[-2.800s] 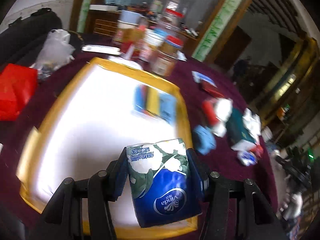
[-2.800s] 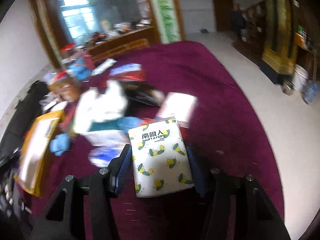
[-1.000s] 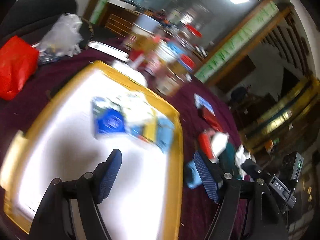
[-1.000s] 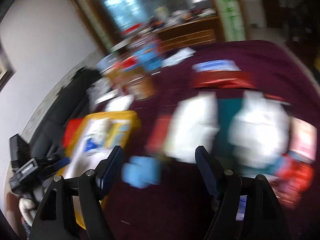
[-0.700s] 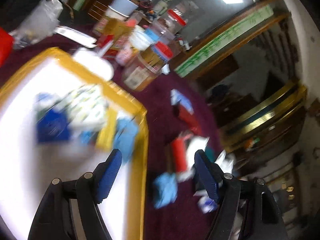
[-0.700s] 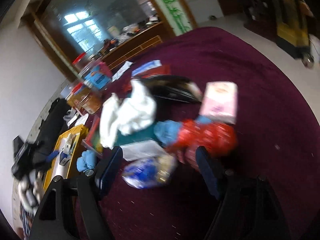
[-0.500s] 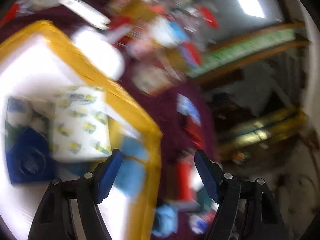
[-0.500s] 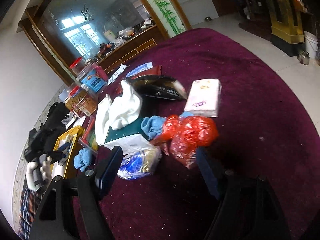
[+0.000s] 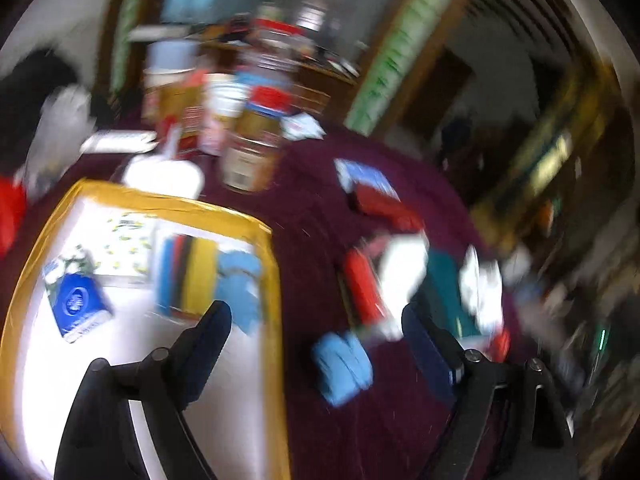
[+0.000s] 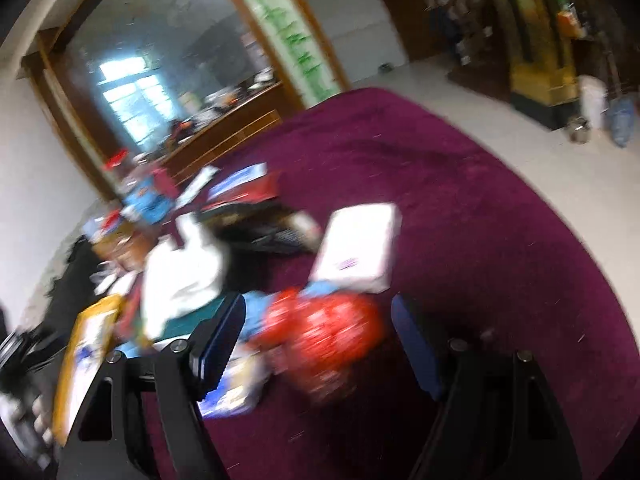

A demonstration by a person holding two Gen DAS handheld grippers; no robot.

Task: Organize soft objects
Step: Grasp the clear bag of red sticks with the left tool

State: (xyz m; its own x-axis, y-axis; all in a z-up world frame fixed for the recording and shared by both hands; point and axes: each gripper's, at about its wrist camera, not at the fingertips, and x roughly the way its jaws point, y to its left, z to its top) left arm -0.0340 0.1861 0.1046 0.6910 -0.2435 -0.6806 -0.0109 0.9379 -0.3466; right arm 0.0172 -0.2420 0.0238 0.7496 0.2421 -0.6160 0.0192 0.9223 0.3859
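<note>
Left hand-held gripper (image 9: 316,320): jaws spread wide, nothing between them. Ahead and to its left, the yellow-rimmed tray (image 9: 276,280) with a blue tissue pack (image 9: 76,308), a white lemon-print pack (image 9: 126,246), a striped cloth stack (image 9: 188,276) and a blue cloth (image 9: 240,280) lying inside. A loose light-blue cloth (image 9: 342,362) lies on the maroon desk (image 9: 308,208) just outside the tray, directly ahead between the two fingers and close in; blur hides its long axis.

Right hand-held gripper (image 10: 318,332): jaws equally wide, empty. A red crinkled bag (image 10: 328,328) lies straight ahead between its fingers, close. Beyond it, slightly right, a white-and-pink tissue pack (image 10: 356,246), long axis running away from the gripper. Ahead-left, a white cloth (image 10: 184,272) over a teal item (image 10: 188,322); a blue-and-white packet (image 10: 236,384) near the left finger.

Judgement: sorting is partly done; several soft items remain outside the tray. Each gripper appears nearest the item centred in its own opening, so the light-blue cloth suits the left and the red bag the right.
</note>
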